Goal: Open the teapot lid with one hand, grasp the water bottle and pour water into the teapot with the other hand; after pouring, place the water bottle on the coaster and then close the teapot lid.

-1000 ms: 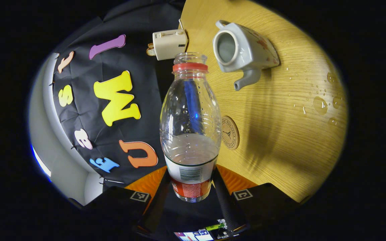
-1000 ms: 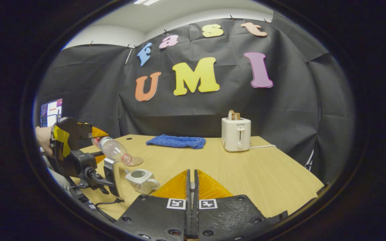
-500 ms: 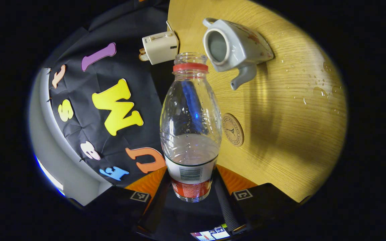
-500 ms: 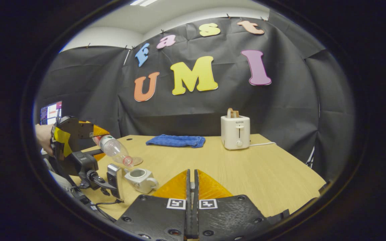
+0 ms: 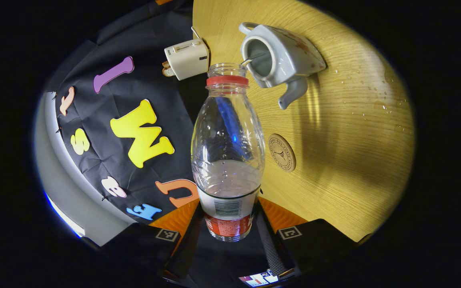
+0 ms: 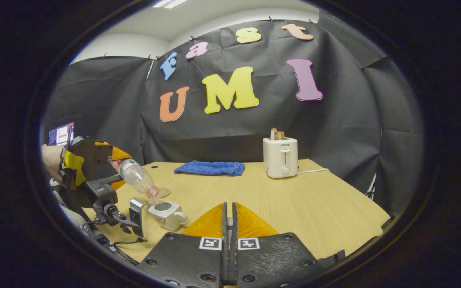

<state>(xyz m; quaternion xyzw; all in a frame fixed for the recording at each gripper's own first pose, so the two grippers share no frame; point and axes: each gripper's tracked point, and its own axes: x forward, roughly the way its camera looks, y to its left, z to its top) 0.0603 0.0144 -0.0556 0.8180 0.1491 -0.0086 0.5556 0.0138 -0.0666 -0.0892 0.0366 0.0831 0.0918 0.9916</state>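
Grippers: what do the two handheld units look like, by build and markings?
Left gripper: black body, yellow tape patches, orange wedge by its fingers, black cable trailing below. Right gripper: black base plates with screws, two square black-and-white tags, orange wedges by the fingers.

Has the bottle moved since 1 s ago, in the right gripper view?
Yes. Against the fixed teapot, the water bottle in the left hand-held gripper has tipped steeper, its mouth now nearer the pot's opening.

Wooden table [image 6: 294,200] in booth; white toaster [image 6: 280,157] upright near back edge, toast sticking from slot, cord trailing right; blue cloth [image 6: 210,168] crumpled left of toaster; water droplets [image 5: 374,100] scattered on tabletop; lit screen [image 6: 60,134] at far left.
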